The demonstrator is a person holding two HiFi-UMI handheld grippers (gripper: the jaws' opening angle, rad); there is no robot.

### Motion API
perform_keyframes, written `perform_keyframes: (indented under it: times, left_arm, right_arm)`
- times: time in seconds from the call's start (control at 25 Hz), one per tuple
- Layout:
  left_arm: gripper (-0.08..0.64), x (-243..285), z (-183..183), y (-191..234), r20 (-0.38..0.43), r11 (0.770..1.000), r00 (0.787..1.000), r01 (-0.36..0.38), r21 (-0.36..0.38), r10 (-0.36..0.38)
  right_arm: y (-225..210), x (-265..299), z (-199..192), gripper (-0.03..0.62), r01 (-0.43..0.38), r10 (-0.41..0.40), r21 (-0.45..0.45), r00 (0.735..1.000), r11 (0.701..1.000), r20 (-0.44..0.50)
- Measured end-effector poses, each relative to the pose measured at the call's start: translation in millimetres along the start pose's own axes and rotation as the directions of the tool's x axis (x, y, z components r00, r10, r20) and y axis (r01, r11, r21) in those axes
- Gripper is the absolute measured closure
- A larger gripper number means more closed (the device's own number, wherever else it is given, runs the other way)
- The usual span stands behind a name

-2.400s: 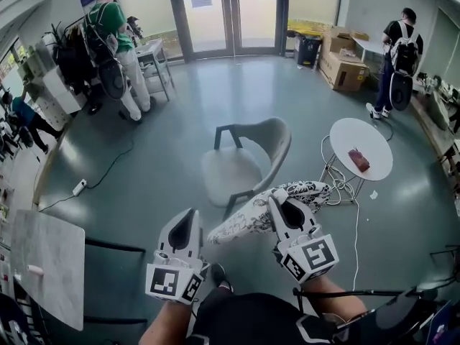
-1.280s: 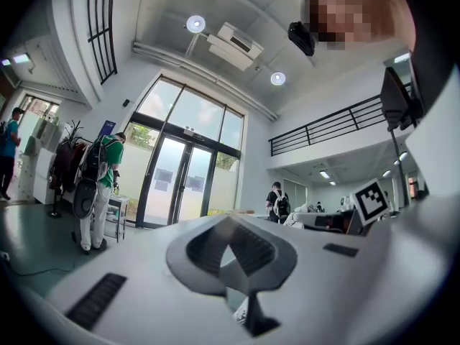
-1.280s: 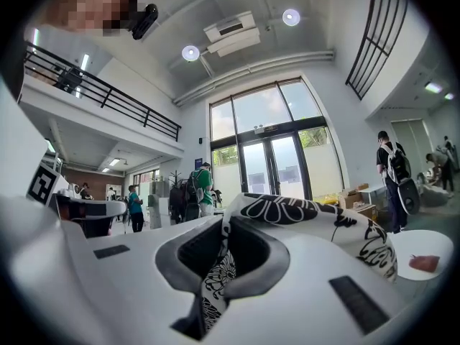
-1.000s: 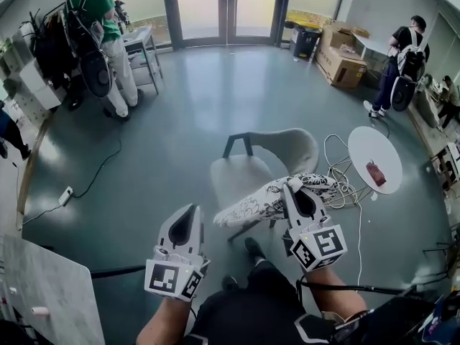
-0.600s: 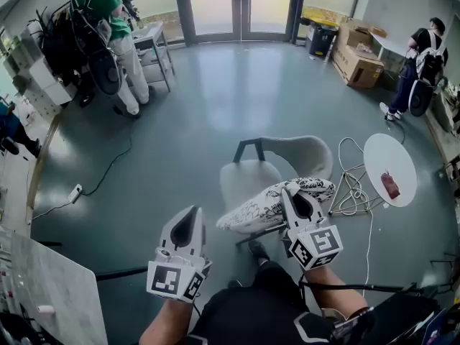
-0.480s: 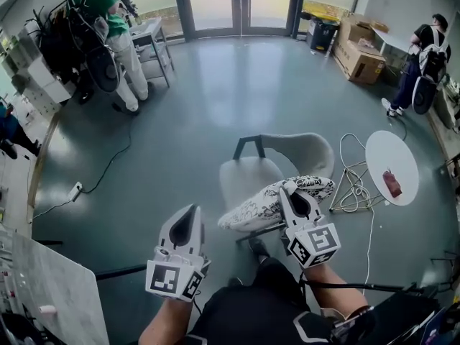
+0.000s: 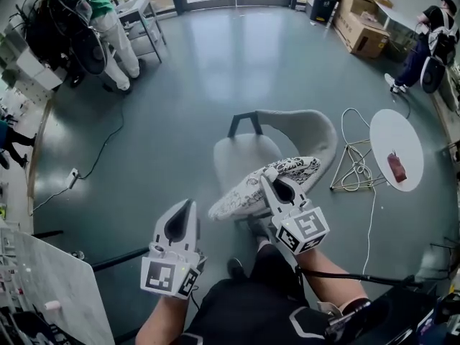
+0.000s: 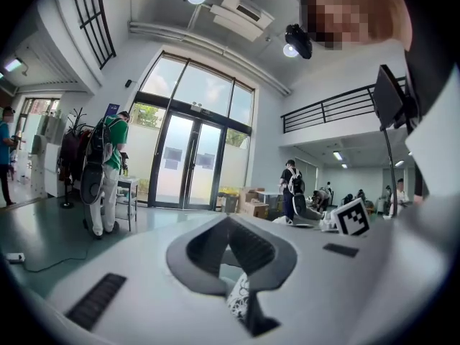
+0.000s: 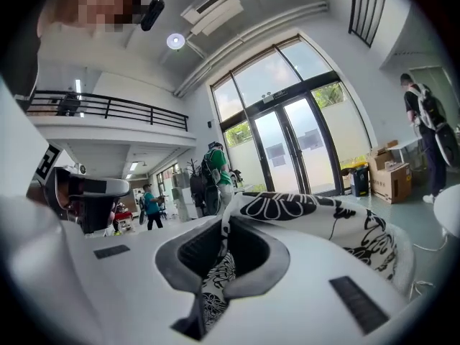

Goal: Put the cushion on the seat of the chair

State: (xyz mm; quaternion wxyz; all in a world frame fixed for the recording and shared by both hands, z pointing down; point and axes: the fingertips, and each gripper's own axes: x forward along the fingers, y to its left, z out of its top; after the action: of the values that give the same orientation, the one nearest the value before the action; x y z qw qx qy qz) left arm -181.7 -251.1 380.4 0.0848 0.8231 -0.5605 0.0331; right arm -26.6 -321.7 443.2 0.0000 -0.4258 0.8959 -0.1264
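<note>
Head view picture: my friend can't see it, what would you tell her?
The right gripper holds a black-and-white patterned cushion just over the front of a pale chair. The left gripper is beside it, apart from the cushion.

Head camera high, steeply down on chair (image 7: 243, 158) and cushion (image 7: 248, 189); both claw cameras level, toward glass doors (image 8: 180, 169).

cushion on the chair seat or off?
Likely off: the cushion is pinched by the right gripper, jaws shut, tilted above the front edge of the chair seat; contact cannot be ruled out.
</note>
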Motion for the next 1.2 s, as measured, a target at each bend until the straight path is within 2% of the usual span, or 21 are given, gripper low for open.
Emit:
perform_keyframes:
  times: [0.32, 0.76, 0.96, 1.2]
  left_arm:
    - [0.551, -4, -12, 8, -0.032, 1.000, 0.999, -0.024, -0.005, 0.023]
    - [0.551, -3, -29, 0, -0.053, 1.000, 0.999, 0.005, -0.019, -0.006]
    - [0.551, -2, -39, -6, -0.070, 1.000, 0.997, 0.016, -0.026, -0.018]
    - [0.551, 3, -49, -3, -0.106, 1.000, 0.994, 0.007, -0.015, -0.008]
  right_arm:
    - [-16, 7, -36, 0.569, 0.066, -0.061, 0.085, 0.996, 0.994, -0.059]
    - [-15, -22, -73, 0.569, 0.138, -0.123, 0.141, 0.987, 0.980, -0.107]
    - [-20, -28, -90, 0.569, 0.178, -0.155, 0.180, 0.979, 0.967, -0.132]
    - [-41, -18, -125, 0.569, 0.248, -0.203, 0.249, 0.960, 0.936, -0.193]
